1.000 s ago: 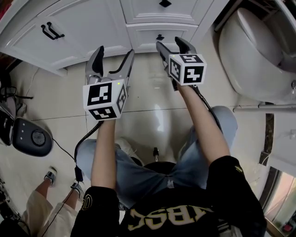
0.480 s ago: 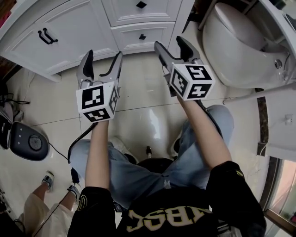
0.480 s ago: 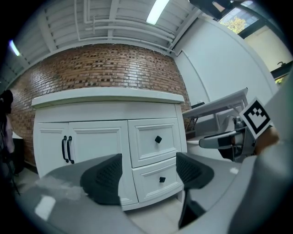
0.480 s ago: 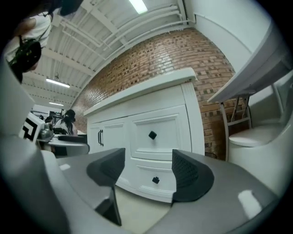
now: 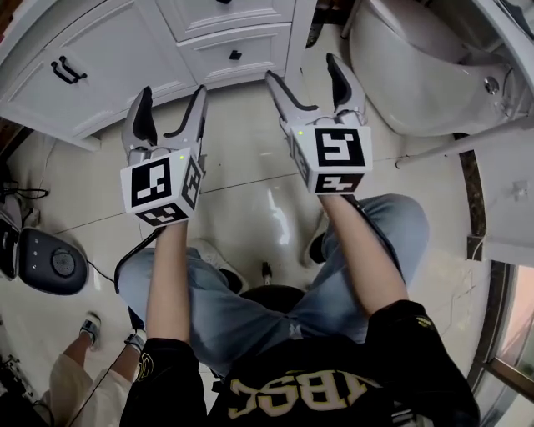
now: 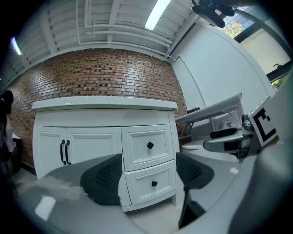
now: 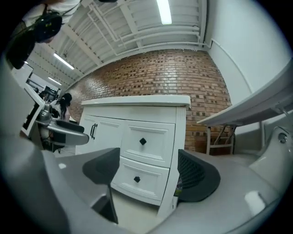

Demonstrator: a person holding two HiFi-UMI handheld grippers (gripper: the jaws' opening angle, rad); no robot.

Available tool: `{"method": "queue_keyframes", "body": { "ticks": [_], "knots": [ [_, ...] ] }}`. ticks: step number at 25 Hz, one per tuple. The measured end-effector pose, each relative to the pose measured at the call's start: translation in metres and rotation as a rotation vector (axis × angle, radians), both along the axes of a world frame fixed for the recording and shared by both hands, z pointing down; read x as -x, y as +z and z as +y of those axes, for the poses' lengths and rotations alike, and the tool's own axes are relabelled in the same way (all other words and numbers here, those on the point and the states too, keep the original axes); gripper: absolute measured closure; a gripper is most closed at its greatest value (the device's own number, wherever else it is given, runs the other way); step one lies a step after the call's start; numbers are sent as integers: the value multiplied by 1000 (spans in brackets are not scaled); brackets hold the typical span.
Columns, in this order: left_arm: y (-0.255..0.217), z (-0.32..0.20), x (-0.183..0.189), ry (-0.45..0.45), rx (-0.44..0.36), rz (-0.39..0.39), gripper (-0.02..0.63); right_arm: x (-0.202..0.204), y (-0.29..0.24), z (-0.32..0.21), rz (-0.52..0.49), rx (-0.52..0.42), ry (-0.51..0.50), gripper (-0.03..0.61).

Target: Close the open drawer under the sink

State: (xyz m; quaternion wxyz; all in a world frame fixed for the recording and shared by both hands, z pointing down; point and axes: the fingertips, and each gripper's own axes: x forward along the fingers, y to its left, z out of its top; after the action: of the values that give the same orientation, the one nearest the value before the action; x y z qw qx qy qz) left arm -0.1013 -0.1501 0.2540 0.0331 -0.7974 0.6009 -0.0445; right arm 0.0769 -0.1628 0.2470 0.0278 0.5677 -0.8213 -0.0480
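Drawer (image 6: 153, 183) sits low in the white cabinet (image 6: 91, 146) under the sink top and looks flush, so probably done. Left gripper (image 5: 172, 93) is spread wide and empty. Right gripper (image 5: 302, 70) has just been opening, with nothing between its jaws. Risk: a weak push leaves the drawer unseated and it creeps out, or the right gripper clips the toilet (image 5: 417, 75) close by.

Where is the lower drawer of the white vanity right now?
In the head view the lower drawer sits top centre, under the upper drawer and right of the double doors, beyond the left gripper and right gripper.
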Motion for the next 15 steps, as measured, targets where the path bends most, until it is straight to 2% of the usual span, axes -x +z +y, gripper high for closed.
{"method": "queue_keyframes", "body": {
  "ticks": [4,9,15],
  "knots": [
    [3,10,2,10,-1,22,242,-5,5,21,0,22,-37,190],
    [4,17,-8,26,1,2,242,-28,5,28,-23,28,-11,196],
    [9,19,-2,21,0,-19,245,-23,9,18,32,19,1,199]
  ]
}}
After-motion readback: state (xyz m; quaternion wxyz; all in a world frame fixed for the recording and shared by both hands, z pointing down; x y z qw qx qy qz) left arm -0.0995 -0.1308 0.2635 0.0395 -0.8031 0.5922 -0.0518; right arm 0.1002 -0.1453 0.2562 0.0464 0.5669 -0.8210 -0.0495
